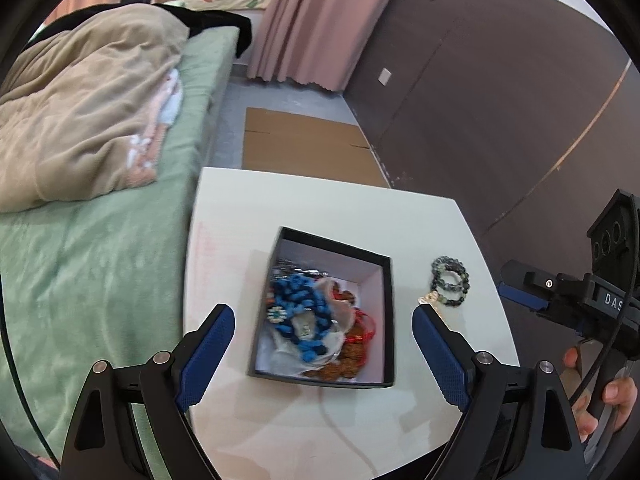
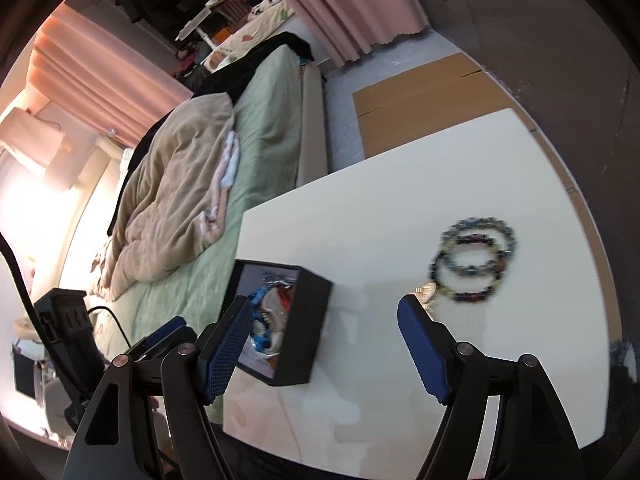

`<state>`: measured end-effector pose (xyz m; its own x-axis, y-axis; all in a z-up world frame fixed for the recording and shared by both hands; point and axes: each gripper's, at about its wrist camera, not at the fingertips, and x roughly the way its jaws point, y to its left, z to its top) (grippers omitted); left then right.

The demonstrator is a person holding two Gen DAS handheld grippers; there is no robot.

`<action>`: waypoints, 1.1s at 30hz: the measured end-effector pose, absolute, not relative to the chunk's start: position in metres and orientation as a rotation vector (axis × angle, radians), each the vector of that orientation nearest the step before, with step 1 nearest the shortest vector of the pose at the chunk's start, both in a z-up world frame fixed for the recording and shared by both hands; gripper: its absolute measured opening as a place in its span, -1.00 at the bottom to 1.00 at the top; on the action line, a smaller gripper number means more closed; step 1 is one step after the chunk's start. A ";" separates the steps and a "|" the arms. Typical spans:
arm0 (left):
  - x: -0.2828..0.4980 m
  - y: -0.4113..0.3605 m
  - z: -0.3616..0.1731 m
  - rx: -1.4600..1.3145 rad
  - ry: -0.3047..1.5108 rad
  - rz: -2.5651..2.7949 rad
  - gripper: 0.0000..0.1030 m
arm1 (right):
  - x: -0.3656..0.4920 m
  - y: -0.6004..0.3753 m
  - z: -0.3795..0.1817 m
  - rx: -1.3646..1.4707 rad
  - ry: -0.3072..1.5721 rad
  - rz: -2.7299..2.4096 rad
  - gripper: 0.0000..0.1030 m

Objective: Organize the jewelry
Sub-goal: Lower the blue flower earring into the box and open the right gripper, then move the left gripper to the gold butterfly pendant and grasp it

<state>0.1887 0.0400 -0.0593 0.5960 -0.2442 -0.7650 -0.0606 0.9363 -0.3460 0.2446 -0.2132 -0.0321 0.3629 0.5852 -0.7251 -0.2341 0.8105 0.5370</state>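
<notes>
While I hold my left gripper (image 1: pixel 323 354) and right gripper (image 2: pixel 323 342) wide apart with nothing between their pads, the open black box of mixed jewelry (image 1: pixel 320 312) sits on the white rectangular table (image 1: pixel 420 220). Beside it lie dark beaded bracelets (image 1: pixel 450 282), on the bare tabletop. Behind stand a green-sheeted bed with a beige quilt (image 1: pixel 80 128), pink curtains (image 1: pixel 320 20) and flat brown cardboard on the floor (image 1: pixel 304 144).

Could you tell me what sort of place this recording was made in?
Most likely a bedroom: a bed with a rumpled beige blanket beside the white table, and pink curtains behind.
</notes>
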 end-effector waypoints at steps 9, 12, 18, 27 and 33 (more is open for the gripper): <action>0.205 -0.003 -0.063 -0.312 0.960 -0.161 0.76 | 0.246 -0.263 -0.040 0.403 1.084 0.466 0.46; 0.210 -0.018 -0.063 -0.292 0.971 -0.180 0.76 | 0.247 -0.278 -0.043 0.421 1.089 0.448 0.46; 0.224 -0.052 -0.069 -0.228 0.996 -0.203 0.73 | 0.249 -0.308 -0.051 0.462 1.100 0.409 0.46; 0.242 -0.090 -0.088 -0.197 1.081 -0.224 0.22 | 0.254 -0.336 -0.060 0.523 1.082 0.407 0.46; 0.251 -0.115 -0.100 -0.161 1.111 -0.235 0.18 | 0.263 -0.346 -0.073 0.568 1.082 0.430 0.46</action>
